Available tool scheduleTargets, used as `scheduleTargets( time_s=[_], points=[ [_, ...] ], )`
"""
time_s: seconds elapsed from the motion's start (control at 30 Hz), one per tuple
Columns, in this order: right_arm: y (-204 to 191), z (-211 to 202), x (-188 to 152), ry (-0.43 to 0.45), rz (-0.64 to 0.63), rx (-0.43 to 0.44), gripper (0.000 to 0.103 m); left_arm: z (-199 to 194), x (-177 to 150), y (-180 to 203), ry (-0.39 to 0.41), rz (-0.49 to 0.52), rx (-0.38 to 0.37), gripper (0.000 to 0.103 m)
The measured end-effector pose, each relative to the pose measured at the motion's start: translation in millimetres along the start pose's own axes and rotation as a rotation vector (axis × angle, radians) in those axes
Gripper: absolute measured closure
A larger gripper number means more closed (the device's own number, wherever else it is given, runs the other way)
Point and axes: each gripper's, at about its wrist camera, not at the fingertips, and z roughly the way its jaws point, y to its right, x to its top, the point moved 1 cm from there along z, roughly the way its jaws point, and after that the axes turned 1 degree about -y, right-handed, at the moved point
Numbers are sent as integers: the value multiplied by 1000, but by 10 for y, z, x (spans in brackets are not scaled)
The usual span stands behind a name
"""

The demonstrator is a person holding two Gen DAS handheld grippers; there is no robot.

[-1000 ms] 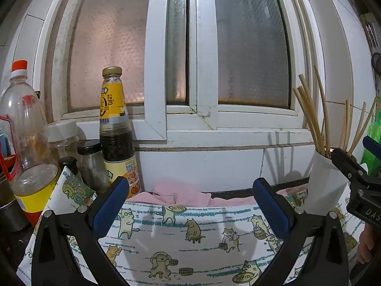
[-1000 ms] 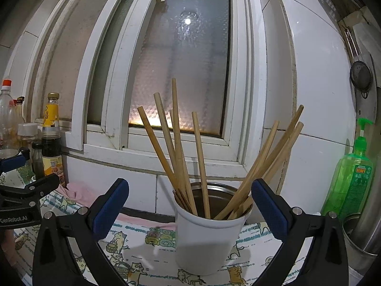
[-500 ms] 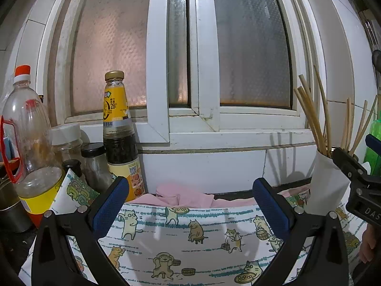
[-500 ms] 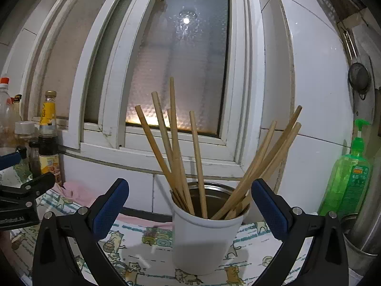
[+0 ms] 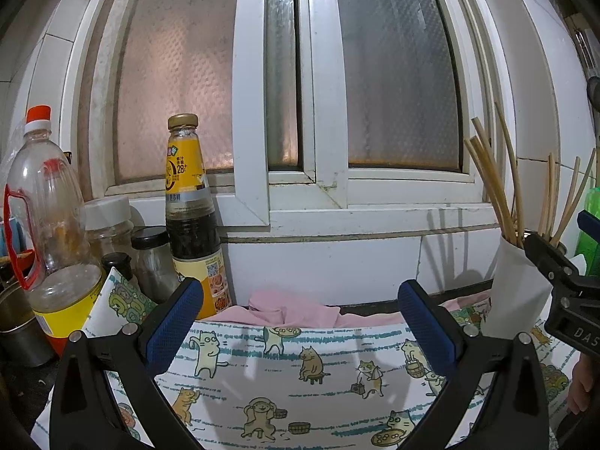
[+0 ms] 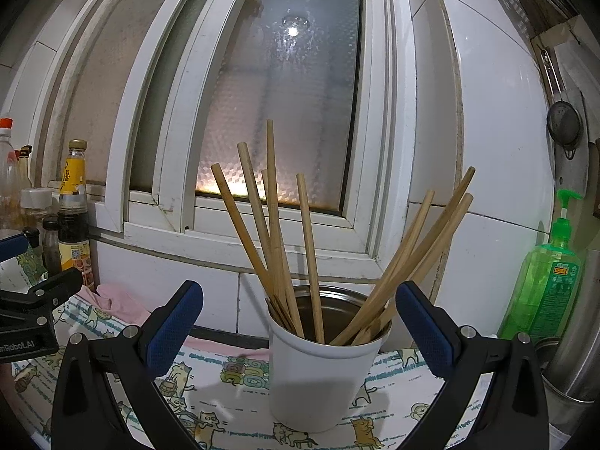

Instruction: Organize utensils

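A white cup (image 6: pixel 318 382) with a metal lining stands upright on a cat-print cloth (image 6: pixel 232 405) and holds several wooden chopsticks (image 6: pixel 275 225) fanned left and right. My right gripper (image 6: pixel 300 322) is open, its blue pads on either side of the cup's rim and apart from it. The left gripper (image 5: pixel 300 322) is open too, above the cat-print cloth (image 5: pixel 300 375) with nothing between its pads. From the left wrist view the cup (image 5: pixel 513 292) and chopsticks (image 5: pixel 495 187) stand at the far right, partly behind the other gripper's black body.
Sauce bottle (image 5: pixel 191 217), a plastic oil bottle (image 5: pixel 48 225) and small jars (image 5: pixel 150 258) crowd the left. A pink rag (image 5: pixel 292 307) lies against the tiled wall under the window. Green soap dispenser (image 6: pixel 547 273) and a steel pot (image 6: pixel 573 356) stand at the right.
Both views have shifted a little, the scene sliding slightly right in the left view and left in the right view. Both grippers stay open; the cup and chopsticks have not moved.
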Motion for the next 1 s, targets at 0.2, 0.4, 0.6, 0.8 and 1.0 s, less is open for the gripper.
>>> scheduleTargets(
  time_s=[0.2,0.4,0.6,0.8,1.0],
  points=[
    [8,9,-3,-5,-3,2,0,10,2,1,-4,2,-3,0],
    [13,0,-2,-1,-7,0,0,33,3,18,-11,7,-3,0],
    [7,4,-4,-2,-7,1,0,35,2,23,-11,9,-2,0],
    [8,7,-4,-1,-8,1,0,47,-3,11,-18,2,4,0],
    [13,12,-5,-4,-6,1,0,98,-11,12,-46,6,-39,0]
  ],
)
